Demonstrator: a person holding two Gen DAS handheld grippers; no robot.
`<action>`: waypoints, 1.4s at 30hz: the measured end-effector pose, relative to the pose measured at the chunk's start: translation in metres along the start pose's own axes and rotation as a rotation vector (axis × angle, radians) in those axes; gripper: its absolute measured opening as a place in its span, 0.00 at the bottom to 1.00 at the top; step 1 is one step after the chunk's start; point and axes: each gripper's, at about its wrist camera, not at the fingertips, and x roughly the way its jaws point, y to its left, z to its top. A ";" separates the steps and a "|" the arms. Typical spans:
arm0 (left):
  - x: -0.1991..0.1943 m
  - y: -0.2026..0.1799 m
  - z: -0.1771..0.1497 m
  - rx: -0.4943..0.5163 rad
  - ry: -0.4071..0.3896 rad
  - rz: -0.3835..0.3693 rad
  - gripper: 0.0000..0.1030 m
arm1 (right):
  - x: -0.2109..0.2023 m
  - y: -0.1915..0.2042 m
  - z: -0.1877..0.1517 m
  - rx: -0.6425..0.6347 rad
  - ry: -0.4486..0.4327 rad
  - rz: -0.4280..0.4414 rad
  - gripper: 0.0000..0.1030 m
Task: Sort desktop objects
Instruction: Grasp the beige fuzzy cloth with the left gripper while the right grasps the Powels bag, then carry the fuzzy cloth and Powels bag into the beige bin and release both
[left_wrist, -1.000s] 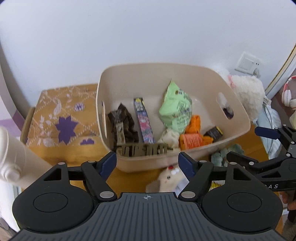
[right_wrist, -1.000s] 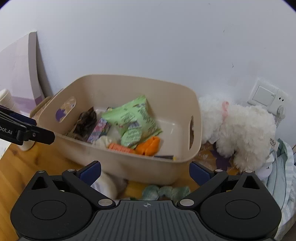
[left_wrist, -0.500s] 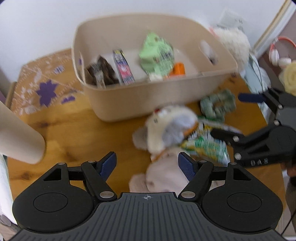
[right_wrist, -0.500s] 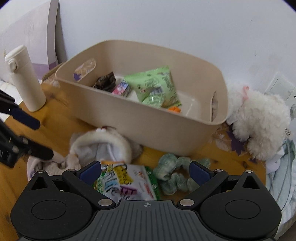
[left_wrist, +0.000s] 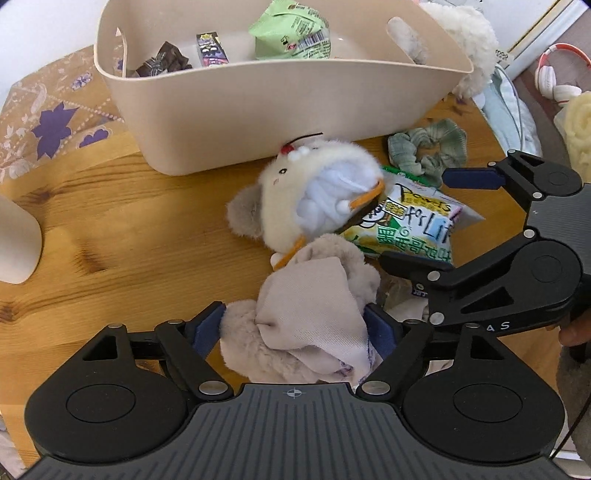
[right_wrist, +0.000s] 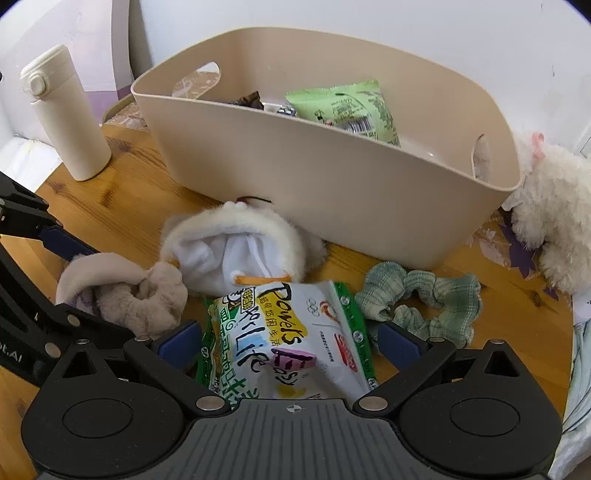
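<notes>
since a sec ago: both grippers have dropped and tipped down. a second back each view looked into the bin against the wall, now each looks at the stuff on the table in front of it
left gripper (left_wrist: 295, 330): down over the beige fluffy scrunchie (left_wrist: 306, 317). jaws have just been widening, and they stand spread with the scrunchie between them. the left pad looks clear of the fur, and on the right i can't tell if it touches, so nothing clamped
right gripper (right_wrist: 291, 341): jaws wide apart too, one on each side of the snack bag (right_wrist: 291, 339). small gaps at both pads, so it's released, not grasping
snack bag: white and green packet, flat on the wooden table (left_wrist: 110, 229), in front of the bin, with its upper edge tucked under the plush toy
plush toy (left_wrist: 314, 192): cream, furry, with a white middle and orange cord. lies between the bin's front wall and the beige scrunchie, touching or nearly touching the bin
green scrunchie (right_wrist: 421, 299): on the table just right of the snack bag, near the bin's front corner
bin (right_wrist: 332, 173): beige plastic with handle slots. inside there's a light green packet (right_wrist: 347, 107), a dark brown wrapper (left_wrist: 162, 62) and a small purple-ish bar (left_wrist: 212, 50)
white bottle (right_wrist: 64, 114): upright on the table to the left of the bin, well apart from the pile
fluffy white toy (right_wrist: 554, 206): on the far right, pressed up beside the bin's end
patterned cloth (left_wrist: 48, 122): orange with purple flowers, left of the bin
headphones (left_wrist: 554, 77): pink and white, off past the table's right edge
</notes>
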 end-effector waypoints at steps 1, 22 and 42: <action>0.002 0.000 0.000 -0.002 0.003 -0.002 0.80 | 0.002 -0.001 0.000 0.007 0.007 0.005 1.00; 0.014 -0.003 0.002 0.004 -0.011 -0.035 0.63 | 0.000 -0.019 -0.013 0.057 0.021 0.099 0.67; -0.034 0.017 -0.004 -0.035 -0.123 -0.092 0.55 | -0.057 -0.056 -0.013 0.120 -0.114 0.022 0.65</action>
